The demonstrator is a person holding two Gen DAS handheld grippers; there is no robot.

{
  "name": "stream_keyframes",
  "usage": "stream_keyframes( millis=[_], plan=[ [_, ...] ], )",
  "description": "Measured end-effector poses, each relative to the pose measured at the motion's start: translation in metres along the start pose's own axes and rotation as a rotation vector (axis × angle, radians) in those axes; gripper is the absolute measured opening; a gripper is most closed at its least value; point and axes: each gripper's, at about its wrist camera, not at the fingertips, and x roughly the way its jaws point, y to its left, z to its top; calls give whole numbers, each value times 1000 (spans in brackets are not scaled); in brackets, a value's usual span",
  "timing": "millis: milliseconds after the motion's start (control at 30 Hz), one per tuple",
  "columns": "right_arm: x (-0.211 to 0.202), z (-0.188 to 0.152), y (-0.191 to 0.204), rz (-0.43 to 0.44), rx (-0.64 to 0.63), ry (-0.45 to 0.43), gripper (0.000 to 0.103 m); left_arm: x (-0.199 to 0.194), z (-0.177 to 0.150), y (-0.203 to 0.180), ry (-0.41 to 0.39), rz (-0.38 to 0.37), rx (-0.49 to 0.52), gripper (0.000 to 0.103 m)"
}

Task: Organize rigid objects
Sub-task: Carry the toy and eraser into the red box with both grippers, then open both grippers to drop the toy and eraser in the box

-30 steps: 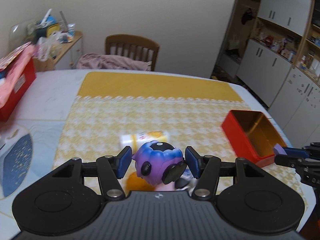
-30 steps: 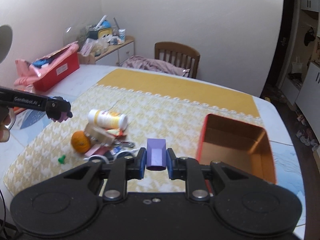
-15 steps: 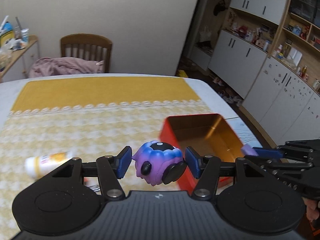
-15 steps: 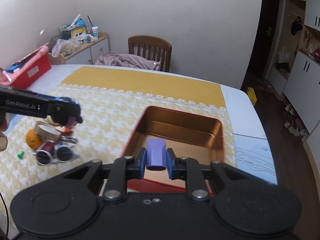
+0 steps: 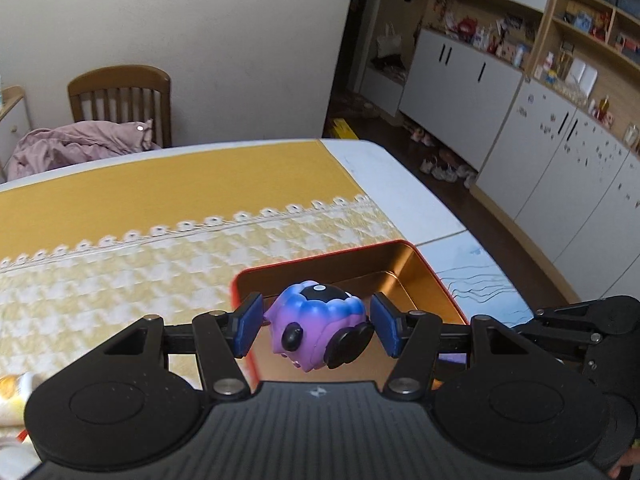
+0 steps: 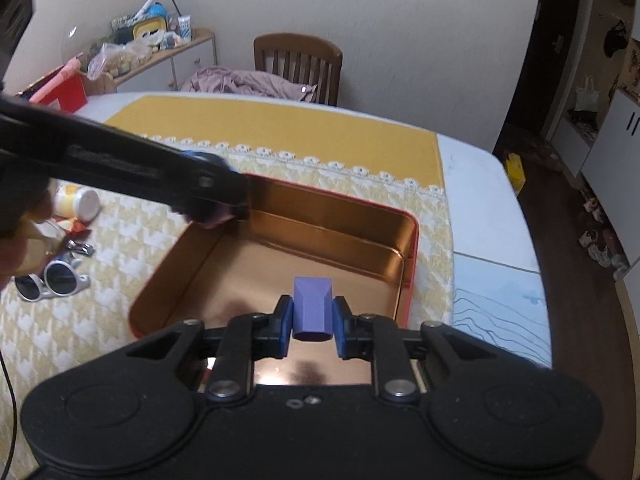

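A red tin with a copper inside [image 6: 408, 276] sits open on the yellow cloth; it also shows in the left wrist view [image 5: 436, 276]. My left gripper [image 5: 316, 330] is shut on a purple-blue toy figure [image 5: 316, 320] and holds it over the tin's near-left part. In the right wrist view the left gripper [image 6: 216, 204] reaches in from the left over the tin's rim. My right gripper [image 6: 312, 326] is shut on a purple block [image 6: 312, 308] and holds it above the tin's floor.
Left of the tin lie a white bottle [image 6: 76, 200], white sunglasses [image 6: 52, 282], nail clippers [image 6: 80, 248] and other small items. A wooden chair [image 6: 298, 64] with pink cloth stands at the table's far side. The table's right edge [image 6: 512, 208] drops to a dark floor.
Both grippers have moved from the pile on the left to over the red tin, each still holding its object. The right gripper now sits lower, inside the tin's outline.
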Motion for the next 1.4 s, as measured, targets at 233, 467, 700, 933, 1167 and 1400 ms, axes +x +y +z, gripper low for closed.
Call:
stream_keyframes(
  millis=[233,467,700,933,1167,1400],
  plan=[
    [26,1,-7,22,-25,50,20,45,0,-16,59,6,41,58],
    [44,-1,-8,40,-52,95,19,78,-4,-19,116,8,36,58],
    [54,-7,-1,48,-88,137,20,88,-7,-14,142,-2,2,58],
    [58,-11,2,58,-91,144,21,88,-6,-13,158,-8,-7,59],
    [49,-10,-4,85,-60,132,26,83,-9,-13,166,6,-9,59],
    [38,-5,-15,109,-7,111,32,69,-6,-15,127,0,-3,69]
  ],
)
